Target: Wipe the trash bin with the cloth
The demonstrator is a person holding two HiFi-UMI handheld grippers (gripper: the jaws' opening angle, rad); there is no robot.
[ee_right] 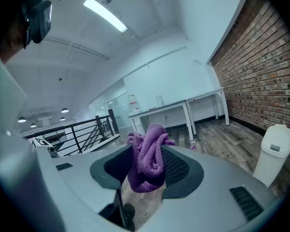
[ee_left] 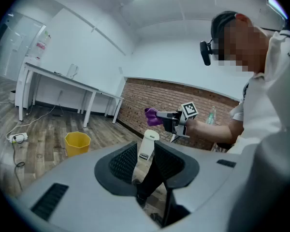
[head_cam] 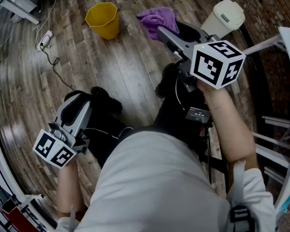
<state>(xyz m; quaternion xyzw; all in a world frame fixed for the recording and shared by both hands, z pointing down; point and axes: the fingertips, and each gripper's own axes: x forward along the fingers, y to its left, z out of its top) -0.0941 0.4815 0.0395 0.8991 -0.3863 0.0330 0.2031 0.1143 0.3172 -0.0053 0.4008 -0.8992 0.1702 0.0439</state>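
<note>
Drooping purple cloth (ee_right: pixel 147 158); cream bin (head_cam: pixel 224 17)

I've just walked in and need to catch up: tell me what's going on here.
A person stands on a wooden floor with a gripper in each hand. The right gripper is clamped on a purple cloth and held out toward the cream lidded trash bin by the brick wall, but the cloth is not touching the bin. The left gripper is empty, with its jaws apart. A yellow bin stands farther off, and wiping hasn't begun.
</note>
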